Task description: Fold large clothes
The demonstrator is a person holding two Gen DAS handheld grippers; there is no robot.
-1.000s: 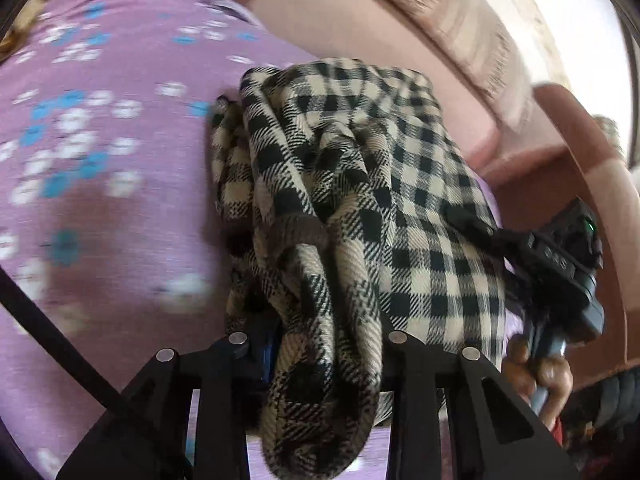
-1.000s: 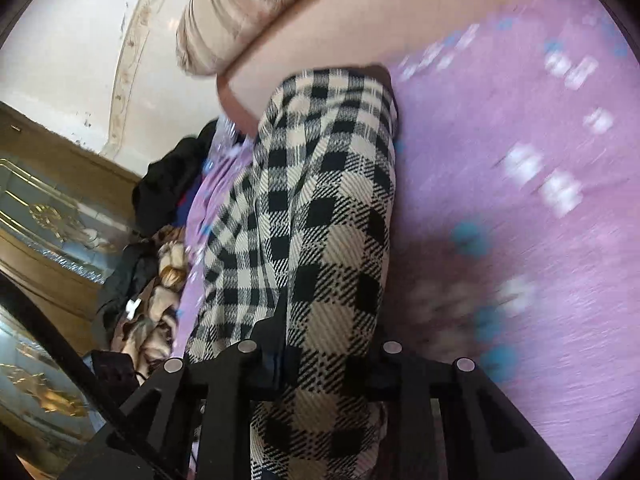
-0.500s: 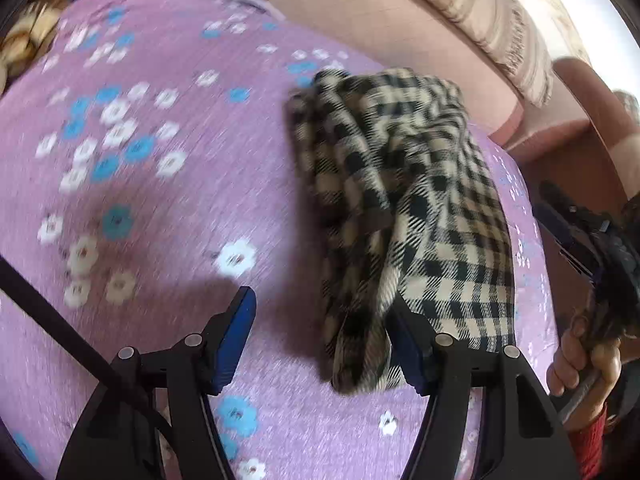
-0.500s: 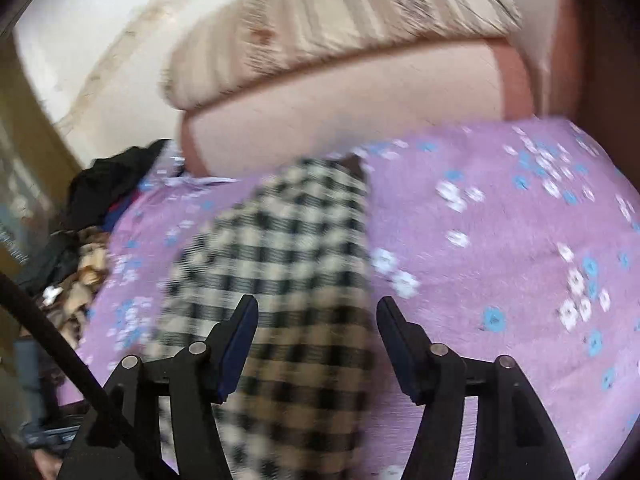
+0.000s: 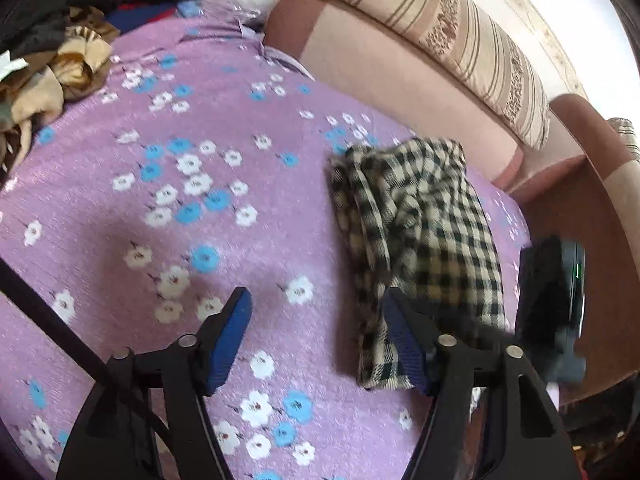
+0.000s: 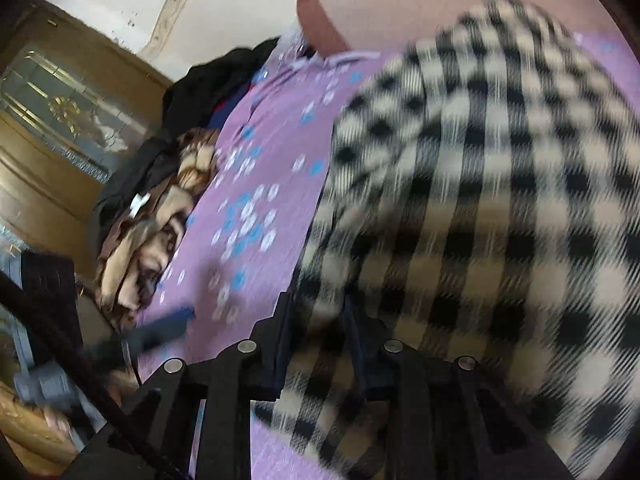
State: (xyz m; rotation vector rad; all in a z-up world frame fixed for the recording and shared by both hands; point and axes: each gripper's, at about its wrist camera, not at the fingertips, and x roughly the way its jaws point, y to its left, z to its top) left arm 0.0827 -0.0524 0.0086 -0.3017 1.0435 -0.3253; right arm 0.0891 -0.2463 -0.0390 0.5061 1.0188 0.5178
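**Checked garment on the sofa, right jaws closing on its edge**

We see one black-and-cream checked garment point(image 5: 420, 236), folded into a long bundle, lying on the purple floral cover point(image 5: 168, 200) of a sofa, near the pink backrest point(image 5: 384, 64).

Left gripper point(image 5: 316, 340): jaws spread and opening, nothing between them but bare cover. The garment lies just to the right of them; its near end passes behind the right-hand finger, and we cannot tell if they touch.

Right gripper point(image 6: 316, 344): jaws narrow and closing, with a fold of the checked garment point(image 6: 480, 220) between the pads. The picture is blurred, but the cloth looks pinched. The rest of the garment fills the right side of that view.

Counts: one checked garment, two grippers, one striped cushion point(image 5: 452, 44) on top of the backrest, one pile of other clothes point(image 5: 52, 52) at the far end of the sofa, item number in it not countable. The right gripper's body point(image 5: 552, 304) shows blurred at the right edge of the left wrist view.
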